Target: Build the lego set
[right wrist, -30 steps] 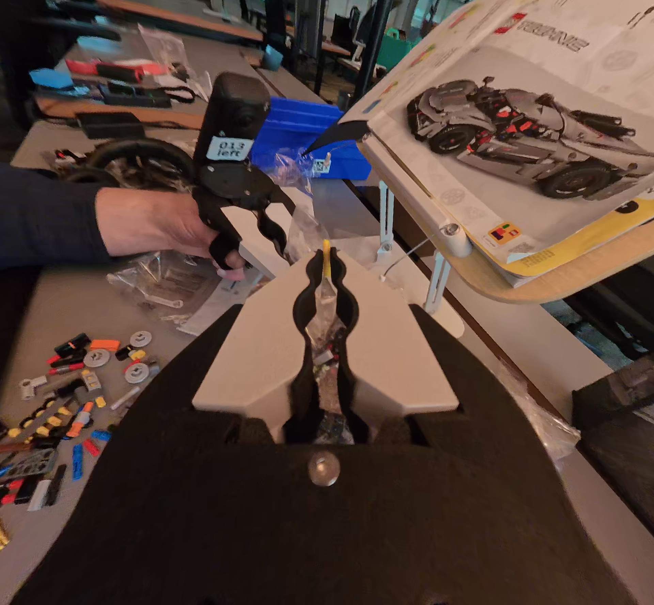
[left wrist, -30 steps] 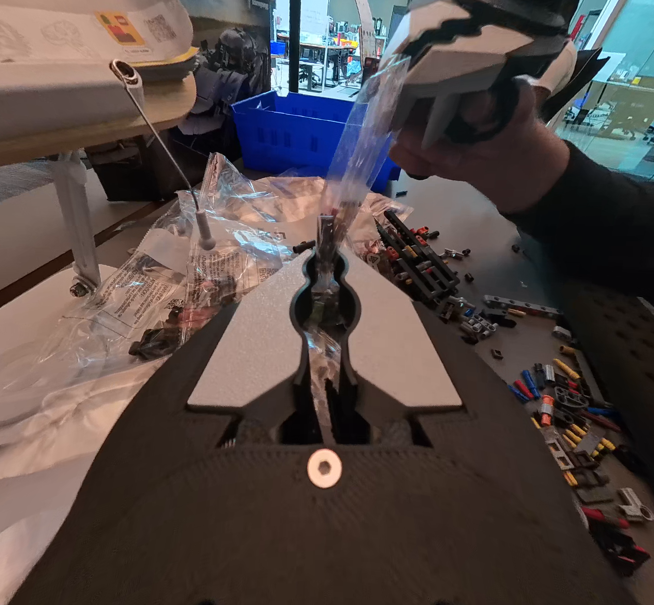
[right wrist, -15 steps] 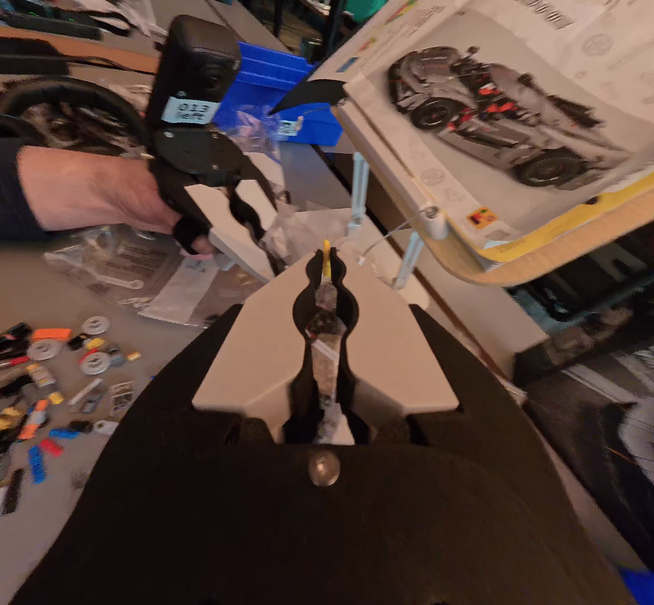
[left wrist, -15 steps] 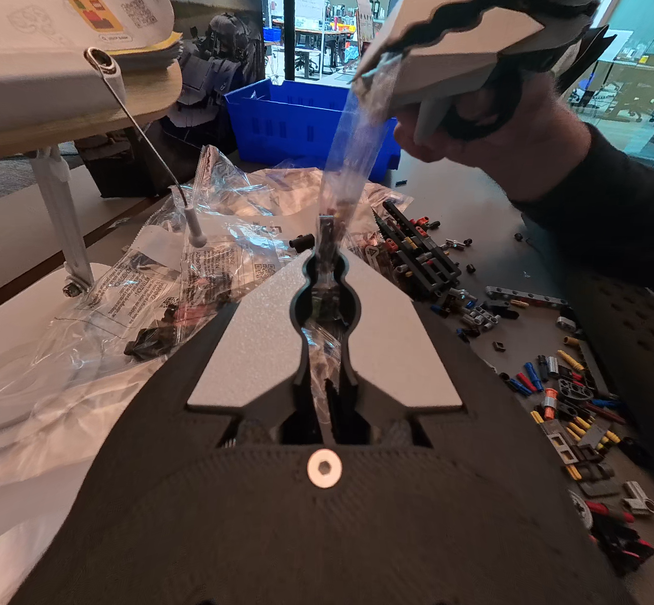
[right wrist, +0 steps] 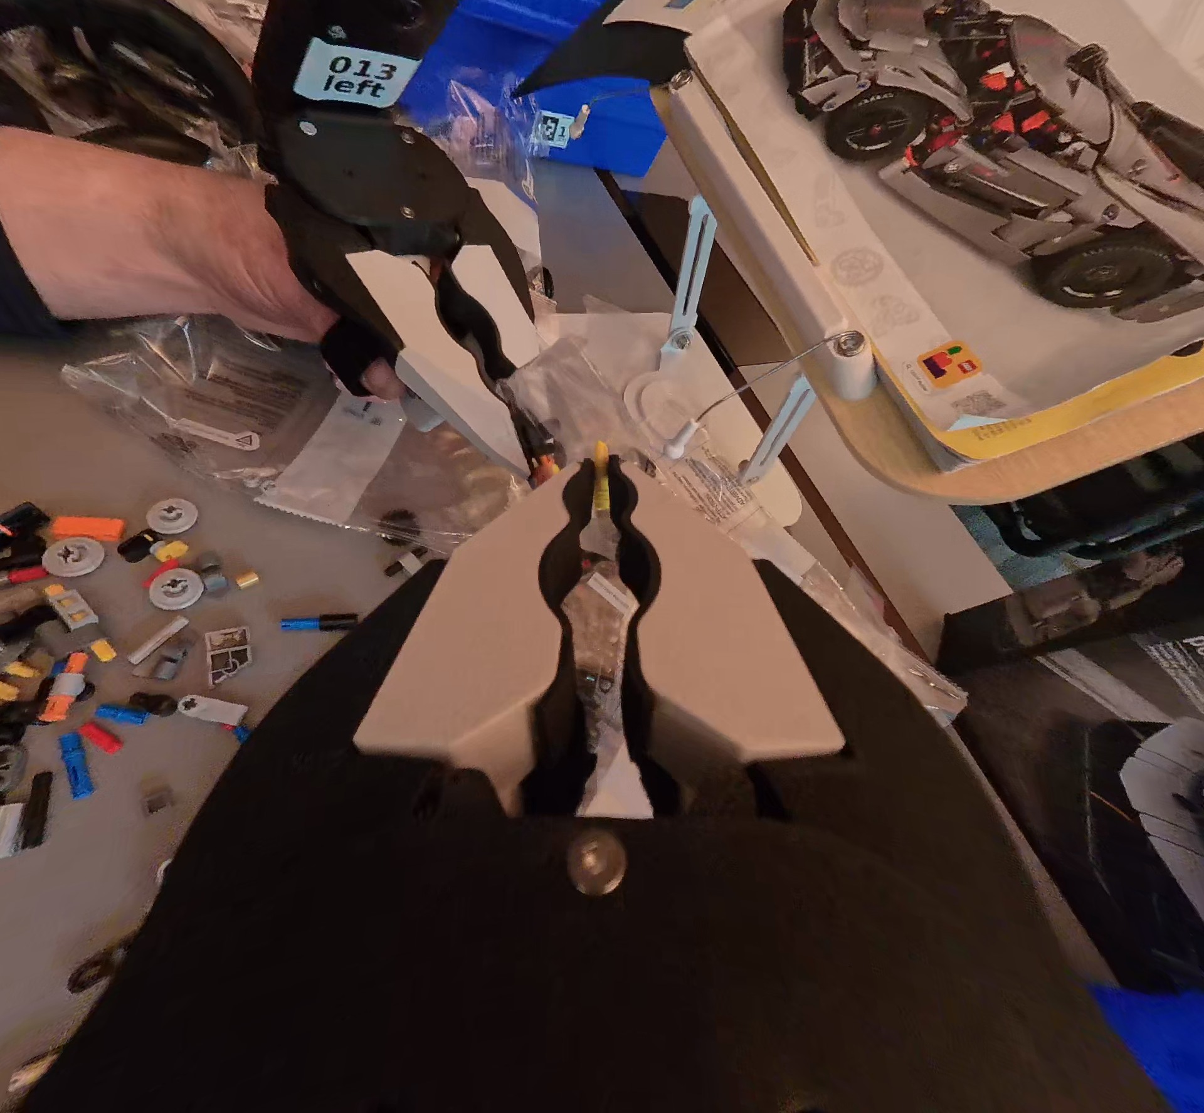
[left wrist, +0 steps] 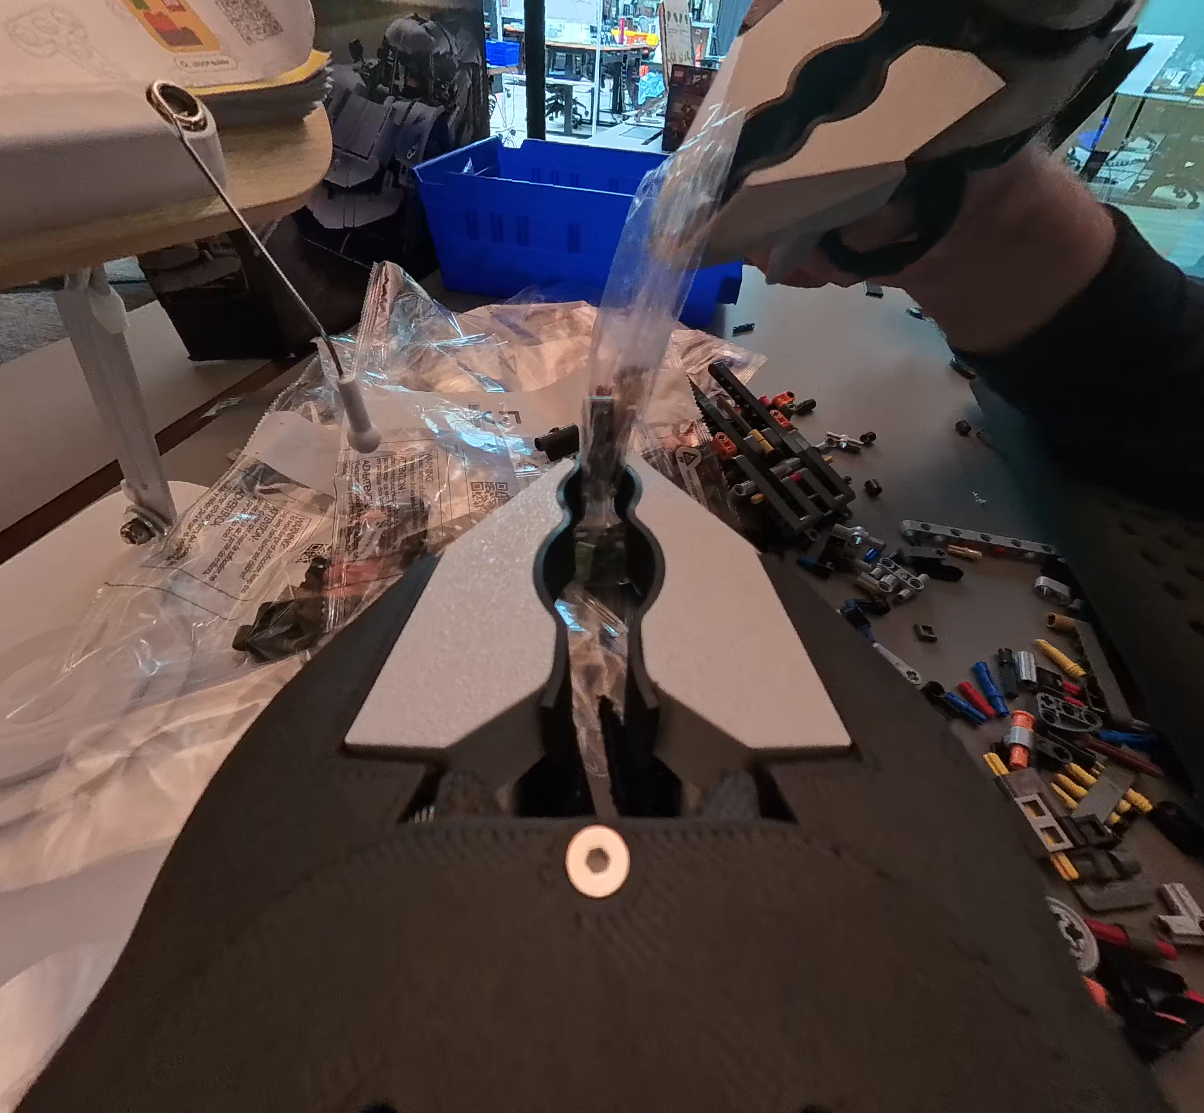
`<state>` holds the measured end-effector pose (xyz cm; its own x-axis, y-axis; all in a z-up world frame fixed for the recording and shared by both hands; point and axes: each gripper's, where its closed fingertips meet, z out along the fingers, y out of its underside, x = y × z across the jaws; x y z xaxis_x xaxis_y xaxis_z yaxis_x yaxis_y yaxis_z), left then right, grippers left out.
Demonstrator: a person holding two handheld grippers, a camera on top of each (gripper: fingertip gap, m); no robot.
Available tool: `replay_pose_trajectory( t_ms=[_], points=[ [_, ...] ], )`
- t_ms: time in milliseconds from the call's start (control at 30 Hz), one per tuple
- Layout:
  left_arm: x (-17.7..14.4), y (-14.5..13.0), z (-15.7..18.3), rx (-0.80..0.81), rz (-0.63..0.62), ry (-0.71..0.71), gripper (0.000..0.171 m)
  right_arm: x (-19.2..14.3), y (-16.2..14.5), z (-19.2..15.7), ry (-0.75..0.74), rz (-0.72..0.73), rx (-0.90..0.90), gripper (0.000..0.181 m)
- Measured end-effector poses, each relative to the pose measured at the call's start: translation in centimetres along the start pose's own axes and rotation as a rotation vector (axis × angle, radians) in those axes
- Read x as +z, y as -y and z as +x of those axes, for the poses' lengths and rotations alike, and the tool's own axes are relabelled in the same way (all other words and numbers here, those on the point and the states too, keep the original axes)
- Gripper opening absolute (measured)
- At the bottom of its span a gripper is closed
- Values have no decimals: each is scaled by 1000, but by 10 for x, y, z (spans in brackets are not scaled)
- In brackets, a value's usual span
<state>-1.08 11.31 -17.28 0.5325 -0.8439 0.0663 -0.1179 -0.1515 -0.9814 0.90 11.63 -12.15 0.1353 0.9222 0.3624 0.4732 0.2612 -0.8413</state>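
Observation:
A small clear plastic bag of Lego parts [left wrist: 651,274] is stretched taut between both grippers. My left gripper [left wrist: 598,469] is shut on its lower end, low over the table. My right gripper [left wrist: 726,127] is shut on its upper end, high at the upper right. In the right wrist view, my right gripper [right wrist: 601,472] pinches the bag [right wrist: 602,560], with a yellow piece [right wrist: 601,482] showing at the tips. The left gripper [right wrist: 521,430] sits just ahead and to the left. Loose Lego pieces [left wrist: 1042,723] lie scattered on the grey table [right wrist: 98,626].
A black Technic assembly [left wrist: 775,463] lies beyond the left gripper. Other clear bags [left wrist: 293,528] cover the table's left [right wrist: 215,404]. An instruction booklet [right wrist: 977,169] rests on a wooden stand [left wrist: 195,196] with wire page holders. A blue bin [left wrist: 541,222] stands behind. The gap from one gripper's tips to the other's is roughly 6 cm.
My right gripper has moved up and closer to the left gripper's camera, pulling the bag tighter. The right wrist view has tilted down toward the table. The left gripper has held about still.

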Motion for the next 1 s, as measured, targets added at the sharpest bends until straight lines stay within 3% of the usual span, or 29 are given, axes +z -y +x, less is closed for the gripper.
replay_pose_trajectory(
  t_ms=[200, 467, 667, 833, 1000],
  points=[
    [2, -4, 1, 11, -20, 1, 6, 1, 4, -1, 3, 23, 17, 1],
    [1, -2, 1, 7, -11, 0, 6, 4, -12, -5, 42, -58, 12, 0],
    [1, -2, 0, 5, -10, 3, 6, -2, -5, -7, 88, 3, 56, 1],
    [-2, 3, -3, -15, 20, 10, 5, 0, -21, -20, 167, -77, 47, 8],
    [-5, 6, -4, -23, 39, 8, 5, 9, -29, -16, 126, -103, 33, 14]
  ],
)
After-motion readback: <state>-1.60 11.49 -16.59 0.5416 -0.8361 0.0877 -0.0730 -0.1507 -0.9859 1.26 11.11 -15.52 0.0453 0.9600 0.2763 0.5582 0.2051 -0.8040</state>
